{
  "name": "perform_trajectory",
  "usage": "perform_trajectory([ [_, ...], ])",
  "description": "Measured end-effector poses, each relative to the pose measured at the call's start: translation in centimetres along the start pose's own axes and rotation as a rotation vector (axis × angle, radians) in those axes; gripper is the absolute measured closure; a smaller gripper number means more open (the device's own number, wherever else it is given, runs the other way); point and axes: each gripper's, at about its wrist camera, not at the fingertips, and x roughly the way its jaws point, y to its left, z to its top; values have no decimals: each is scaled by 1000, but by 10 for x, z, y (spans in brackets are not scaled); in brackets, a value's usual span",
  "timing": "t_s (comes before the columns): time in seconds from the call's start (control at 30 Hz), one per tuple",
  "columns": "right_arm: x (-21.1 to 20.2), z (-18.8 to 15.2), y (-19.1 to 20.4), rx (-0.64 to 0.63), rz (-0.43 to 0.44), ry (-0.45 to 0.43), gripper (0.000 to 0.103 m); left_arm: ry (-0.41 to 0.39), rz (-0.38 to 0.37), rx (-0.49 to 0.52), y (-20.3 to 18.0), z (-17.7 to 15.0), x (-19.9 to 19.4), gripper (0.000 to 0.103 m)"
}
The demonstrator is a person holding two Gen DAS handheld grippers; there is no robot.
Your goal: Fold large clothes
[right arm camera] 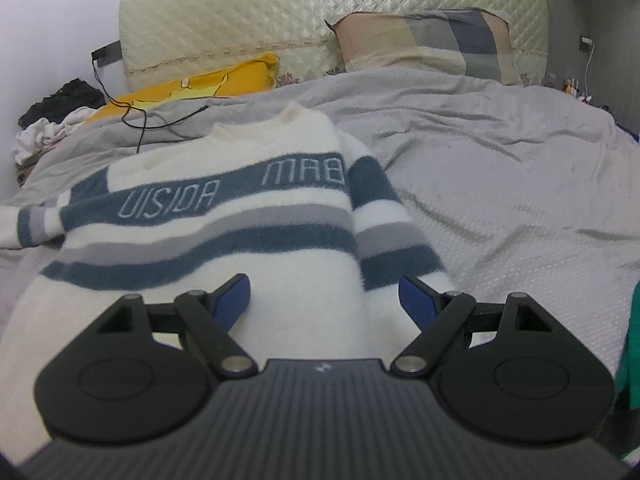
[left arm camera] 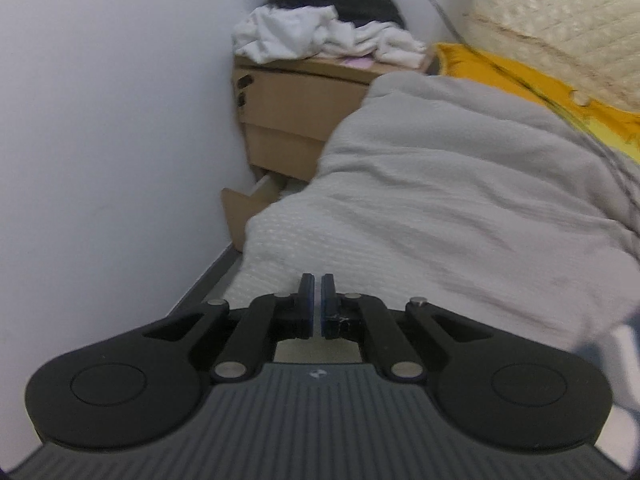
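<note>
A white fuzzy sweater (right arm camera: 224, 216) with blue and grey stripes and lettering lies spread face up on the grey bedspread (right arm camera: 500, 184), collar toward the headboard. My right gripper (right arm camera: 324, 300) hovers over its lower hem, open wide, with the sweater's body and its right sleeve (right arm camera: 384, 216) below the gap. My left gripper (left arm camera: 317, 300) is shut with nothing between its blue pads, at the bed's left edge over the grey bedspread (left arm camera: 440, 208). The sweater is not in the left wrist view.
A cardboard box (left arm camera: 288, 120) piled with white and black clothes (left arm camera: 320, 28) stands against the white wall left of the bed. A yellow cloth (right arm camera: 192, 88), a black cable (right arm camera: 152, 116) and a checked pillow (right arm camera: 424, 44) lie near the quilted headboard (right arm camera: 280, 12). Something green (right arm camera: 632, 344) shows at the right edge.
</note>
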Motion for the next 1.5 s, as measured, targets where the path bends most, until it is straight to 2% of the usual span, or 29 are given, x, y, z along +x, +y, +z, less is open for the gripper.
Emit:
perform_trajectory([
  [0.07, -3, -1, -3, 11, 6, 3, 20, -7, -13, 37, -10, -1, -23, 92],
  [0.2, -16, -5, -11, 43, 13, -5, 21, -51, -54, 90, -31, -9, -84, 67],
  [0.4, -44, -8, -24, 66, 18, -42, 21, -79, -207, 131, -75, -43, -179, 62],
  [0.63, -82, -12, -22, 26, 43, -99, 21, -108, -401, 232, -159, -103, -282, 61],
  [0.7, -92, -13, -25, 32, 49, -106, 21, -111, -466, 249, -186, -125, -310, 60],
  [0.9, -108, -17, -40, 96, 29, -68, 20, -75, -584, 318, -257, -200, -367, 59],
  [1.03, -98, -20, -59, 164, -43, 11, 20, -13, -625, 347, -293, -253, -378, 59],
  [1.17, -79, -29, -83, 296, -62, 103, 21, 37, -641, 341, -308, -295, -367, 59],
  [1.3, -54, -42, -98, 399, -27, 220, 21, 78, -649, 318, -297, -315, -336, 59],
  [1.33, -49, -44, -99, 416, -9, 243, 26, 92, -646, 308, -293, -317, -328, 59],
  [1.47, -39, -45, -92, 407, 47, 270, 30, 131, -655, 253, -282, -319, -310, 59],
  [1.5, -36, -45, -89, 396, 61, 277, 38, 135, -657, 240, -278, -318, -308, 59],
])
